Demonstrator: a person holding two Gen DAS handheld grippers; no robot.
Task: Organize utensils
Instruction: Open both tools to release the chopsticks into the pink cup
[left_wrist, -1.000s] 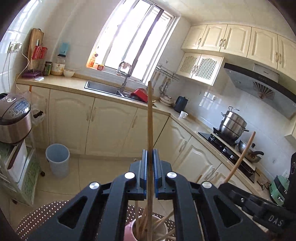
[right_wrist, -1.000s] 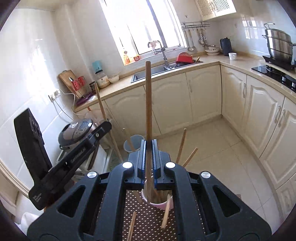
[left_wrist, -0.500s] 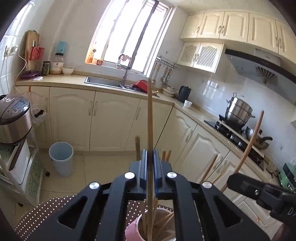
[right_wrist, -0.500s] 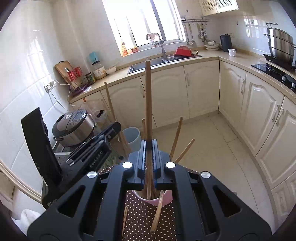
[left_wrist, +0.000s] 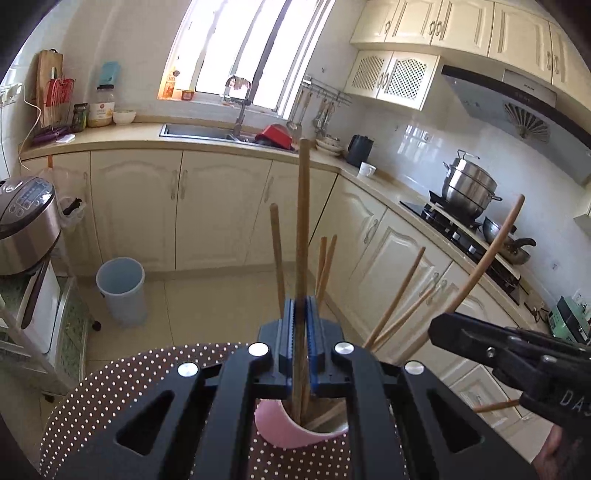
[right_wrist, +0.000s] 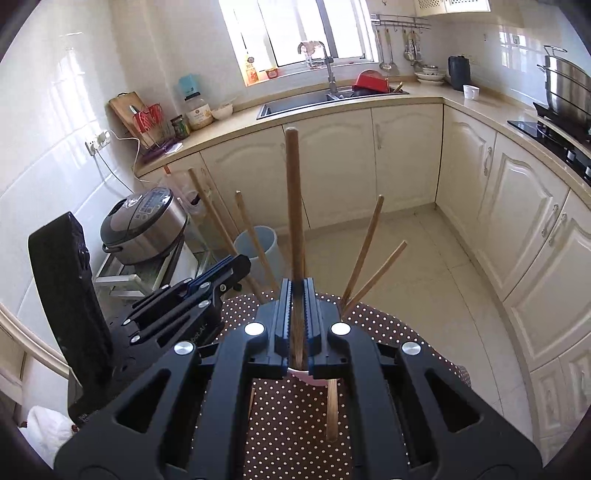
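Chopsticks: my left gripper (left_wrist: 302, 314) pinched one chopstick (left_wrist: 303, 229) upright over the pink cup (left_wrist: 295, 428) on the dotted table (left_wrist: 122, 384), my right gripper (right_wrist: 295, 295) pinched another stick (right_wrist: 294, 206), loose chopstick (right_wrist: 332, 410) beside the cup.

We see a pink cup (left_wrist: 295, 430) of tan chopsticks (left_wrist: 303, 229) on a brown, white-dotted worktop (left_wrist: 122, 384), black tongs (left_wrist: 301, 325) with blue pads (left_wrist: 313, 328).
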